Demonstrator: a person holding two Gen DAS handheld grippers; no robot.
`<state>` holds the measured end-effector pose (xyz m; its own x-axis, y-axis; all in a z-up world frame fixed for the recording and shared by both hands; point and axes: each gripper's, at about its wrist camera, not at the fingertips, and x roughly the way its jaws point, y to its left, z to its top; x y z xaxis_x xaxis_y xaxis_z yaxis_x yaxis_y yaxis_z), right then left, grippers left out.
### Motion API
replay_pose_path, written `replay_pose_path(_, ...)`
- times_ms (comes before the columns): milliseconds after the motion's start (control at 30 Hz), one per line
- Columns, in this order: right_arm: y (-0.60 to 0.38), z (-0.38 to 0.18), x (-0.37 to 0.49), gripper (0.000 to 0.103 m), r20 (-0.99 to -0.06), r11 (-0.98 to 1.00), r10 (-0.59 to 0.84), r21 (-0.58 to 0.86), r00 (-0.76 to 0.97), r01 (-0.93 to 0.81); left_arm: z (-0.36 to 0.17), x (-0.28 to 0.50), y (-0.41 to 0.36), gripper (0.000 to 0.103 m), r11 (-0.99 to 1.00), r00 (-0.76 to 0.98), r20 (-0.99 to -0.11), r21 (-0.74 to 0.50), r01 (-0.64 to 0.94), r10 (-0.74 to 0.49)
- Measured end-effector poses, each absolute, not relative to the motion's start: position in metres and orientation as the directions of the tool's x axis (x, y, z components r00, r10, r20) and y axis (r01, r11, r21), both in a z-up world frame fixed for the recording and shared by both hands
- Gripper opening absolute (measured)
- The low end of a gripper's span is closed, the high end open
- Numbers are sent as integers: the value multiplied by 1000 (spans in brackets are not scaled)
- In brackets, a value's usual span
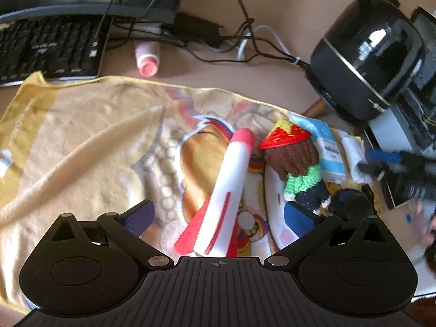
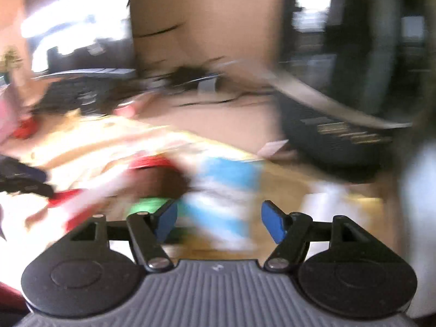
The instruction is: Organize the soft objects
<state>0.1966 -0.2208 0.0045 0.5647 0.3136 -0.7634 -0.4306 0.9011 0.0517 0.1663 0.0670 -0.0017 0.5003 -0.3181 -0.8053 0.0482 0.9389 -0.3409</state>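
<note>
A yellow cartoon-print towel (image 1: 90, 141) is spread over the desk. On it lie a white and red foam rocket (image 1: 230, 188), a crocheted doll (image 1: 297, 163) with a strawberry hat and green scarf, and a blue and white tissue packet (image 1: 327, 147). My left gripper (image 1: 218, 218) is open, its fingers standing either side of the rocket's tail. My right gripper (image 2: 219, 223) is open too; its view is motion-blurred, with the tissue packet (image 2: 226, 190) between and beyond its fingers and the doll (image 2: 160, 185) to the left. It also shows at the far right of the left wrist view (image 1: 387, 163).
A black keyboard (image 1: 46, 46) and monitor base sit at the back left, with tangled cables (image 1: 245, 41) and a pink-capped bottle (image 1: 147, 60) behind the towel. A glossy black rounded device (image 1: 368, 60) stands at the back right. A cardboard box (image 2: 207, 19) rises behind the desk.
</note>
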Motion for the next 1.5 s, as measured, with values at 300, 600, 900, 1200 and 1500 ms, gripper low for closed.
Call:
replay_pose_path(300, -160, -18, 196, 69, -780, 814, 516, 319, 353, -486, -2, 153, 87, 103, 938, 505, -805, -346, 28, -312)
replay_pose_path(600, -206, -5, 244, 87, -774, 964, 198, 40, 602, -264, -13, 152, 99, 103, 919, 491, -803, -395, -15, -338)
replay_pose_path(900, -198, -26, 245, 53, -821, 958, 278, 200, 499, -205, -8, 151, 106, 103, 909, 502, -783, -417, 13, -366)
replay_pose_path(1200, -213, -4, 204, 78, -824, 950, 304, 230, 477, -209, -15, 166, 95, 103, 908, 455, -793, -409, 93, -404)
replay_pose_path(1500, -224, -14, 145, 83, -867, 739, 107, -258, 486, -622, -20, 174, 88, 103, 899, 447, -787, -427, 102, -425)
